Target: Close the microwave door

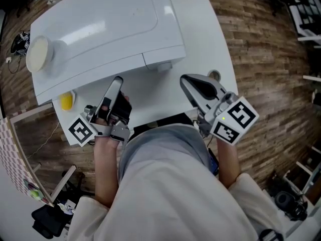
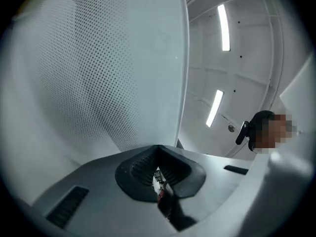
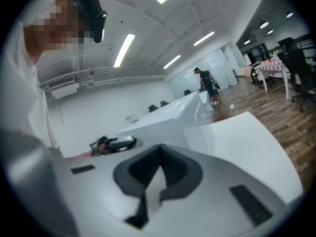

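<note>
A white microwave (image 1: 100,24) stands on a white table (image 1: 210,29), seen from above. In the head view its door looks drawn in against the front; whether it is latched is hidden. My left gripper (image 1: 117,80) points at the front face, jaws shut and empty. In the left gripper view the perforated door panel (image 2: 98,73) fills the left side, very near the left gripper (image 2: 158,174). My right gripper (image 1: 186,79) hangs over the table right of the microwave, shut on nothing. The right gripper view has the right gripper (image 3: 159,169) low and the microwave (image 3: 173,115) beyond.
A round cream disc (image 1: 37,54) lies on the microwave's top at left. A yellow object (image 1: 66,101) sits on the table by the left front corner, and a small round piece (image 1: 214,75) near the right gripper. Wooden floor (image 1: 271,59) surrounds the table; a framed panel (image 1: 20,149) stands left.
</note>
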### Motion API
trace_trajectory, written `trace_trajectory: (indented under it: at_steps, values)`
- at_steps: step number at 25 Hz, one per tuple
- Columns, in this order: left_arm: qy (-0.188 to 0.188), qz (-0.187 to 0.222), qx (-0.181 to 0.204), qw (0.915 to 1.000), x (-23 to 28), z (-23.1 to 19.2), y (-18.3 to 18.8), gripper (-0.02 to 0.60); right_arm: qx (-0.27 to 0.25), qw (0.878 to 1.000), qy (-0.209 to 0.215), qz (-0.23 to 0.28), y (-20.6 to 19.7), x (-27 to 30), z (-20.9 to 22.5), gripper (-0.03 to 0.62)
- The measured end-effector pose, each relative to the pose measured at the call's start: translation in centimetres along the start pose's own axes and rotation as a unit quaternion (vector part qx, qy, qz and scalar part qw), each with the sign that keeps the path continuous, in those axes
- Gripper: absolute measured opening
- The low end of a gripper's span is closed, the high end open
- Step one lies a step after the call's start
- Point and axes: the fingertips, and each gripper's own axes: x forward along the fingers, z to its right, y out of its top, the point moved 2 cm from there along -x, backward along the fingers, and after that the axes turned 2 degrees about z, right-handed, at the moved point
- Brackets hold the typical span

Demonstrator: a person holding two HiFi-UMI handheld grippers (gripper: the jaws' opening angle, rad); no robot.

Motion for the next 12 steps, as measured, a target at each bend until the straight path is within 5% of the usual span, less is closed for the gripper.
trace_trajectory:
  at_steps: [12]
  values:
    - [0.002, -0.019, 0.037, 0.9991, -5.6, 1.8, 0.0, 0.017, -0.028, 0.999, -0.020, 0.014, -1.5, -0.3, -5.8, 0.020]
